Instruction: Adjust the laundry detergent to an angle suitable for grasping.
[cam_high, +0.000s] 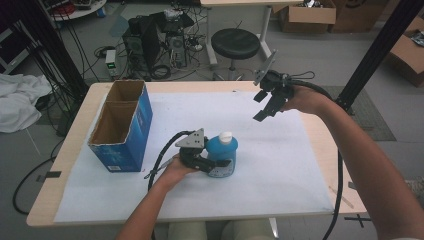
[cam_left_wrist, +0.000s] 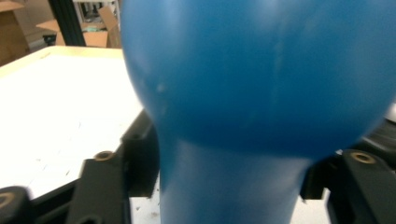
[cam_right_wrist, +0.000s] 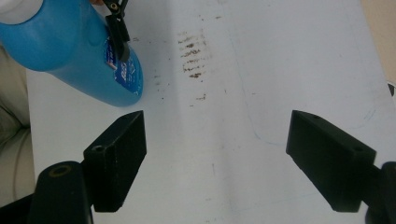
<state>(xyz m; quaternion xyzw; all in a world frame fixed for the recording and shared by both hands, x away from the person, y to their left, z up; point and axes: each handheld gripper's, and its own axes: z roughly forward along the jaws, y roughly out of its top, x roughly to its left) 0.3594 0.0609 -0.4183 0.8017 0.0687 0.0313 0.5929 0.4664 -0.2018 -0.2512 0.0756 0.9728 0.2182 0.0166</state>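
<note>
The blue bottle (cam_high: 221, 155) is standing upright on the white sheet near the middle of the bench (cam_high: 320, 135), white cap up. It looks like smooth, stiff plastic, likely slippery and heavy if full, so the narrower waist below its bulge seems the best hold. The left gripper (cam_high: 220, 163) is flanking that waist, fingers (cam_left_wrist: 140, 158) parted, barely gripping. The right gripper (cam_high: 264, 106) is hovering well apart, fingers (cam_right_wrist: 116, 154) wide, holding nothing. An open box (cam_high: 122, 125) is standing to the left, not blocking.
</note>
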